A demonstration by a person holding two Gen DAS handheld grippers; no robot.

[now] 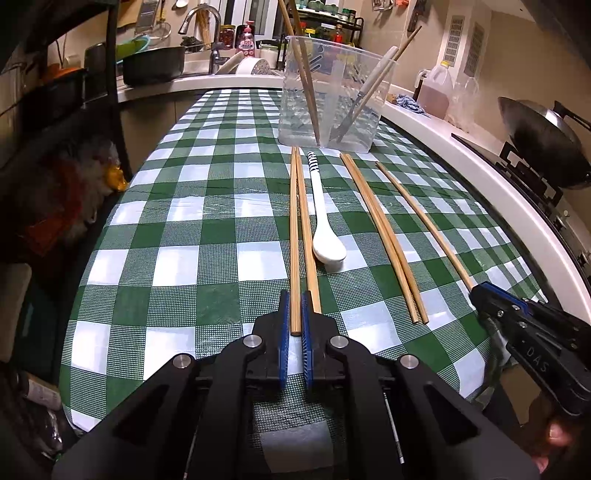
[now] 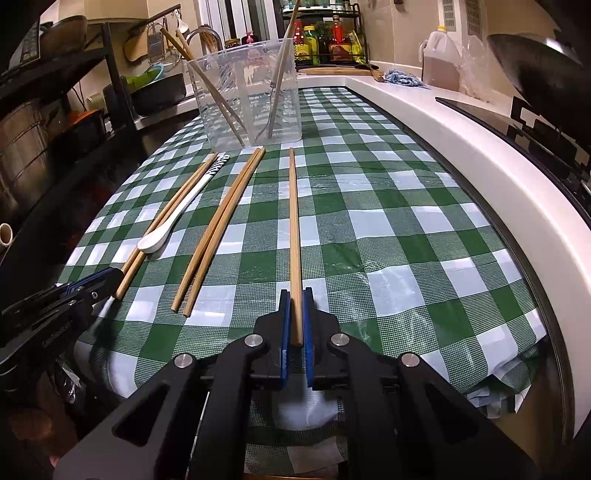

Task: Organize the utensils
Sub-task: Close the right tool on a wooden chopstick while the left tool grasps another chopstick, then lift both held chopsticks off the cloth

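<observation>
A green-and-white checked cloth (image 1: 192, 236) covers the worktop, edged by a white counter (image 2: 443, 122). Behind are a sink with a chrome faucet (image 1: 201, 22), a dark shelving rack (image 1: 110, 92), a wok (image 1: 543, 140) on the stove, and beige tiled walls (image 1: 517, 55).

Two wrist cameras peer low and close along their own blue fingers (image 1: 284, 325), angled down the green checked tablecloth (image 1: 207, 236) toward the clear plastic container (image 2: 247, 96) ahead; both views share cloth, container and chopsticks between.

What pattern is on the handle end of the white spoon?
Black and white stripes on the spoon handle's tip, seen best in the left wrist view.
</observation>
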